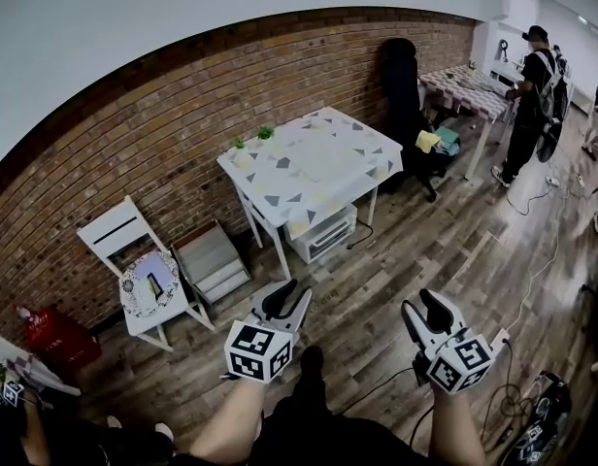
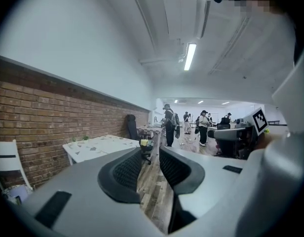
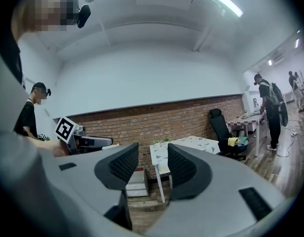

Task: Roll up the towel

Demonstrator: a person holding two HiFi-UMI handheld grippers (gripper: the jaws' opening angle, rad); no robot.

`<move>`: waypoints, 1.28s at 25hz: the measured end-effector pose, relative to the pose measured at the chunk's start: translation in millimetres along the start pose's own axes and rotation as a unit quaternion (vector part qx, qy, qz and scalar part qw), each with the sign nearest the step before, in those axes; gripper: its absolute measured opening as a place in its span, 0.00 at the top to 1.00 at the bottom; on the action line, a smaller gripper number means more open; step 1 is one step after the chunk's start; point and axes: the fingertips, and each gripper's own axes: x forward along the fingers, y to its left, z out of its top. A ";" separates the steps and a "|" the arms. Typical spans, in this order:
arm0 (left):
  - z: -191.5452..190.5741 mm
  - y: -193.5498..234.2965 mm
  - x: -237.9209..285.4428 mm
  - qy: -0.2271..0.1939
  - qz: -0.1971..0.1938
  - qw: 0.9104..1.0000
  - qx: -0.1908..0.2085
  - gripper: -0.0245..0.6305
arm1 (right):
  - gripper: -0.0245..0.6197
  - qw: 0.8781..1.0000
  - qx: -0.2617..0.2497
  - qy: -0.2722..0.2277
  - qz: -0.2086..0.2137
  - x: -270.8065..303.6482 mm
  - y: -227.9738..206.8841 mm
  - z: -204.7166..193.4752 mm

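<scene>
Two bare forearms [image 1: 231, 423] come in from the bottom edge of the head view. The left claw [image 1: 297, 291] and the right claw [image 1: 422, 301] each carry a marker cube [image 1: 258, 350] and hang over the dark wood-plank floor [image 1: 396, 250].

Ahead of them, well apart, a white worktop [image 1: 278, 249] stands near a brick wall [image 1: 134, 134]. The towel [image 1: 314, 163] is probably the pale cloth with grey triangles spread flat over that worktop and hanging over its near edge, though at this range I cannot be sure. Two small potted plants [image 1: 252, 140] sit at the worktop's far left corner, and a white boxy unit [image 1: 323, 233] stands on the floor beneath.

To the left are a white chair [image 1: 115, 233], a grey stepped stool [image 1: 210, 260] and a red bag [image 1: 54, 336]. To the right are a black office chair [image 1: 401, 81], a second table [image 1: 459, 93] under a checked cloth, and a person [image 1: 530, 95] standing at it. Cables [image 1: 532, 275] trail over the boards.

Both claws point forward, roughly level, side by side and apart from each other. The left claw's pads are parted by a moderate gap, with only floorboards and the distant room showing between them. The right claw is spread wider, with the worktop and brick wall showing through its gap. Neither has hold of anything.
</scene>
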 end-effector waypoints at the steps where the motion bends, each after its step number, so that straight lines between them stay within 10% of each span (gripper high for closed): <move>1: -1.3 4.1 7.2 0.001 0.000 1.000 -0.003 0.77 | 0.68 1.000 0.000 0.002 0.000 5.7 -5.2 -0.5; 19: -21.9 150.3 186.7 0.055 -0.028 0.997 -0.040 0.78 | 0.66 0.995 0.012 0.098 0.014 227.1 -89.5 -26.7; 32: 24.1 256.1 223.0 0.029 -0.010 0.999 -0.039 0.79 | 0.66 0.991 -0.023 0.106 0.074 356.1 -79.9 2.5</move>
